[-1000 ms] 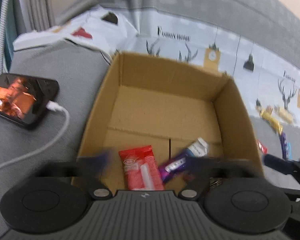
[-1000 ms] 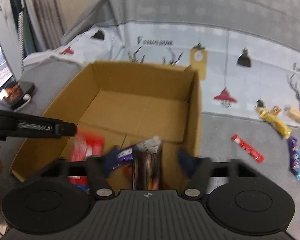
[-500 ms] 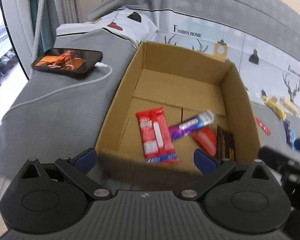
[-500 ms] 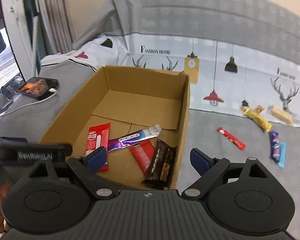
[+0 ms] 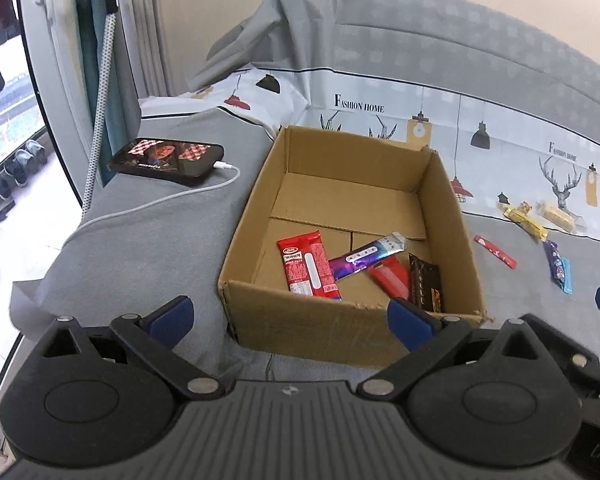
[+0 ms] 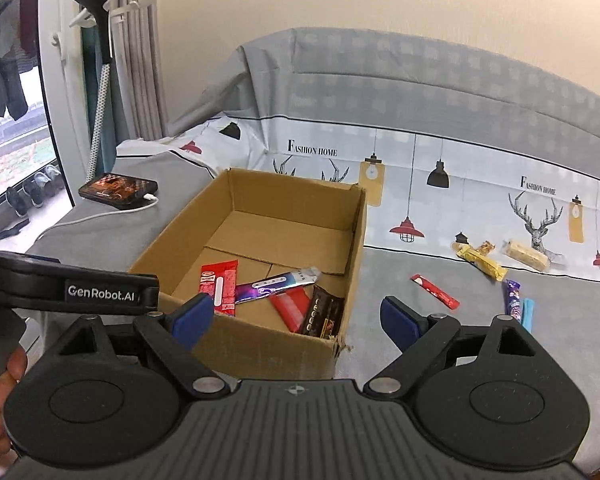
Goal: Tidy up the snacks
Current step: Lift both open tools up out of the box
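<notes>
I am holding both my left fingers [image 5: 288, 316] and right fingers [image 6: 296, 314] released and empty near the cardboard box [image 6: 260, 344] at frame centre, risking overlooking the thin red stick [image 6: 434, 291] lying right of it.

We see a box [image 5: 336, 332] of matt brown corrugated cardboard with a rough, torn near corner, holding snacks in glossy foil or plastic film: a red wrapper [image 5: 307, 266], a purple wrapper [image 5: 366, 255] and a dark brown wrapper [image 6: 323, 312]. We note that the bed [image 5: 140, 248] is covered in soft, matt grey cloth, with a smoother printed sheet [image 6: 480, 184] behind it, and the phone [image 5: 167, 157] has a glossy screen and a smooth white cable [image 5: 156, 202]. Each tool, left [image 5: 288, 318] and right [image 6: 296, 316], is matt black plastic with a ribbed top, shiny metal pivot pins and smooth blue pads [image 6: 396, 318].
</notes>
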The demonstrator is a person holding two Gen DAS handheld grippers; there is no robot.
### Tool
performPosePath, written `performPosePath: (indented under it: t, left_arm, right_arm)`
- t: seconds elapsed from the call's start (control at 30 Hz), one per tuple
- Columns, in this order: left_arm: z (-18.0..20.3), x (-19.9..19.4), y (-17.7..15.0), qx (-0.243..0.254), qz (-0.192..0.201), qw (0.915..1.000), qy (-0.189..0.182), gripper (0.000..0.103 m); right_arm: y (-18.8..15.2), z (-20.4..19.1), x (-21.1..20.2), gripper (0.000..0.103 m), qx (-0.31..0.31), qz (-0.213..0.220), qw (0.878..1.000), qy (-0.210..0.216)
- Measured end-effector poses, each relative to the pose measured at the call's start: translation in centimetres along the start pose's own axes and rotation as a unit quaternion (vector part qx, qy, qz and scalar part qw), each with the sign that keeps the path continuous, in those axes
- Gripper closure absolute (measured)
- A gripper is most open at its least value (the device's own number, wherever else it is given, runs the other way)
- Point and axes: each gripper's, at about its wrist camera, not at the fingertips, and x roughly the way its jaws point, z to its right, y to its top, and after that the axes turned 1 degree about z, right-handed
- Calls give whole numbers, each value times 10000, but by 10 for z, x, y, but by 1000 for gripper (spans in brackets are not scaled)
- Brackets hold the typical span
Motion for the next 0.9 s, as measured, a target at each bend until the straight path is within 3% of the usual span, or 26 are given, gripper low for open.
performPosePath:
  t: [0.5, 0.9]
  left_arm:
    - [9, -43, -20, 192, 326, 9993, 64, 0]
    - [9, -49, -22, 200, 355, 9992, 43, 0]
  right_arm:
    - [-17, 4, -46, 9, 122, 349, 9993, -5]
    - [-19, 4, -50, 4, 124, 346, 9993, -2]
